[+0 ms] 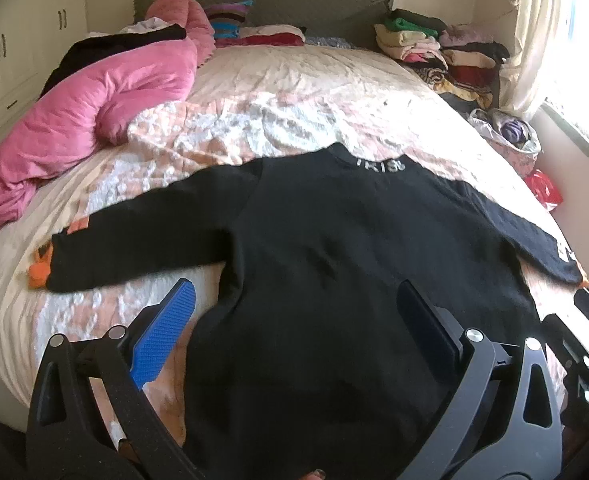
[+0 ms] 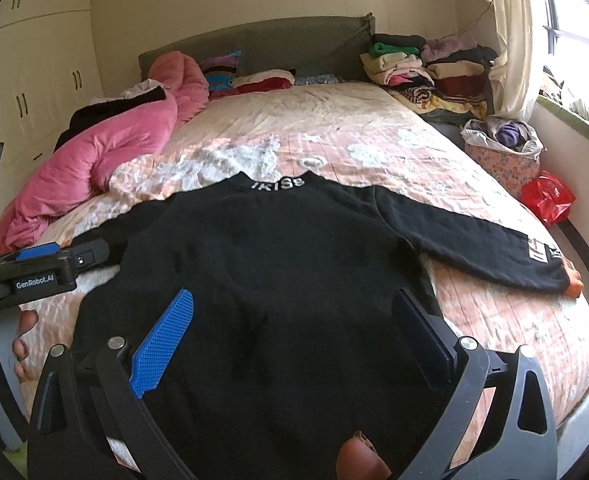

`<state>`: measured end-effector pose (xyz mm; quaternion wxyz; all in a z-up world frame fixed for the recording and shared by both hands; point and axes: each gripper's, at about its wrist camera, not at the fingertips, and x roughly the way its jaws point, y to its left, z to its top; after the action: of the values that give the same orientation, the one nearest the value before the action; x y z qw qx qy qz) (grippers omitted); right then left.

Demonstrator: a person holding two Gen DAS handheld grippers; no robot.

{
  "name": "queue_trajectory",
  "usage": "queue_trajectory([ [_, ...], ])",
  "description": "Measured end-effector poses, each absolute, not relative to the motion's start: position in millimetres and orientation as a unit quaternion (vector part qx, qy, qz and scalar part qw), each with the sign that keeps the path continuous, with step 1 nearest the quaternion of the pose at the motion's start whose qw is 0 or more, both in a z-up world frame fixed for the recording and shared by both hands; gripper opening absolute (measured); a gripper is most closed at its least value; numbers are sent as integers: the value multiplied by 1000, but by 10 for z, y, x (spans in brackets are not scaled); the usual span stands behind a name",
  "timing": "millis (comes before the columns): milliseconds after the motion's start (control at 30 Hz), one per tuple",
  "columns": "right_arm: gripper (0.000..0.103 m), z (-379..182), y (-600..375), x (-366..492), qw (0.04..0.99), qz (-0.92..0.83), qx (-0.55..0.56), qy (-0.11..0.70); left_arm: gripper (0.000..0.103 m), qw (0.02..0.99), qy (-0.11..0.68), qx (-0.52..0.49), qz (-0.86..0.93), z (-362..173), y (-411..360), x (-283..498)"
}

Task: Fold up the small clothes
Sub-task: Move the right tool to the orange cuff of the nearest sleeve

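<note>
Both tongs stand wide open with nothing between their jaws: the left gripper (image 1: 294,320) hangs over the lower left of the black sweater (image 1: 334,260), the right gripper (image 2: 294,320) over its lower middle. The sweater lies flat, sleeves spread, collar away from the tongs, on the peach floral bedspread (image 2: 334,132). A pink duvet (image 2: 106,152) is bunched at the left, folded clothes (image 2: 426,72) are stacked by the headboard (image 2: 294,44), and a curtain (image 2: 510,40) hangs at the window.
</note>
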<state>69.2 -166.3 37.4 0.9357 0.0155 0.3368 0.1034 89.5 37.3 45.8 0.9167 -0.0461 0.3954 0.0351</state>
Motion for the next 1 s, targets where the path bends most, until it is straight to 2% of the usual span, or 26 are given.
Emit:
queue_trajectory([
  [1000,99,760,-2206,1826,951,17,80,300,95,922,381,-65,26,858,276,2106],
])
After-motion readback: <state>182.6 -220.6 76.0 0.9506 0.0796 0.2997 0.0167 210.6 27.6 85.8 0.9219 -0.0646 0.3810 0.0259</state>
